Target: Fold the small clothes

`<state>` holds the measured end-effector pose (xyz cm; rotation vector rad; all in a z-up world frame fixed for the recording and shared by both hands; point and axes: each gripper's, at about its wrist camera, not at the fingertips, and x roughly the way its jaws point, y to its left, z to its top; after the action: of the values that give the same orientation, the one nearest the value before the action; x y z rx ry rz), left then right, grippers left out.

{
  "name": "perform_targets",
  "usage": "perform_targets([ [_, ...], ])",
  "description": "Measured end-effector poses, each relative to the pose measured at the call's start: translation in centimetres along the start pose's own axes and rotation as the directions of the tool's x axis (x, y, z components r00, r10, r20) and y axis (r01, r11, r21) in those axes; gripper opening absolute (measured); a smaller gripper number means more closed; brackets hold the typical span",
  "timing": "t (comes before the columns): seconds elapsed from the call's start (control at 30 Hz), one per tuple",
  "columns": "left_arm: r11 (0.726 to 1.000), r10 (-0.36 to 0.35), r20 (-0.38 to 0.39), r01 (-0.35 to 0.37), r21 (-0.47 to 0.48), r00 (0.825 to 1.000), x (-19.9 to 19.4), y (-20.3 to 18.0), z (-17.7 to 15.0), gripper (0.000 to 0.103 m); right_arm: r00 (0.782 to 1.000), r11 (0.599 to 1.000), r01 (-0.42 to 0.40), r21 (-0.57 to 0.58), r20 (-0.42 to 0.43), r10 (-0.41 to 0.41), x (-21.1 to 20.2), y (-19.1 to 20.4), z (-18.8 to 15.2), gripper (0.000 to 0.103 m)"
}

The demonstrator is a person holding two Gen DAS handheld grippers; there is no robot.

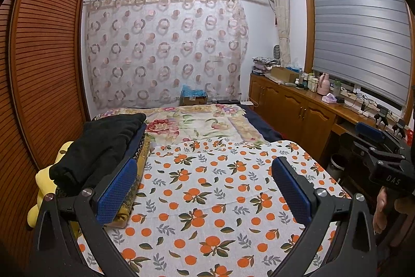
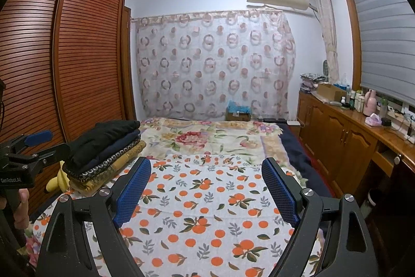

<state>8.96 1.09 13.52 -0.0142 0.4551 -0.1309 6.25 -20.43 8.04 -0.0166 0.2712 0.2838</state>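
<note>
A stack of folded clothes [image 1: 103, 144] with a black garment on top lies at the left side of the bed; it also shows in the right wrist view [image 2: 103, 147]. My left gripper [image 1: 205, 173] is open and empty, held above the orange-print cloth [image 1: 207, 199], with the stack just left of its left finger. My right gripper [image 2: 206, 173] is open and empty above the same cloth [image 2: 207, 212]. Each gripper shows at the edge of the other's view: the right one [image 1: 376, 144] and the left one [image 2: 28, 144].
A yellow plush toy [image 1: 44, 183] lies beside the stack. A slatted wooden wardrobe [image 1: 44, 56] stands on the left. A floral blanket [image 1: 202, 121] covers the far bed. A wooden cabinet [image 1: 298, 105] with bottles runs along the right under the window.
</note>
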Motion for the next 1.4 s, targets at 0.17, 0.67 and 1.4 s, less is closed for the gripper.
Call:
perform_targets([
  [0.17, 1.000, -0.001, 0.000, 0.001, -0.001, 1.000, 0.0, 0.1, 0.0, 0.103, 1.000, 1.000, -0.001, -0.001, -0.001, 0.001, 0.0, 0.0, 0.0, 0.088],
  [0.67, 1.000, 0.002, -0.001, -0.002, 0.000, 1.000, 0.0, 0.1, 0.0, 0.103, 1.000, 1.000, -0.003, -0.004, -0.002, 0.003, 0.1, -0.4, 0.0, 0.088],
  [1.4, 1.000, 0.000, -0.001, 0.000, 0.001, 1.000, 0.0, 0.1, 0.0, 0.103, 1.000, 1.000, -0.006, -0.008, 0.003, 0.006, 0.0, -1.1, 0.2, 0.088],
])
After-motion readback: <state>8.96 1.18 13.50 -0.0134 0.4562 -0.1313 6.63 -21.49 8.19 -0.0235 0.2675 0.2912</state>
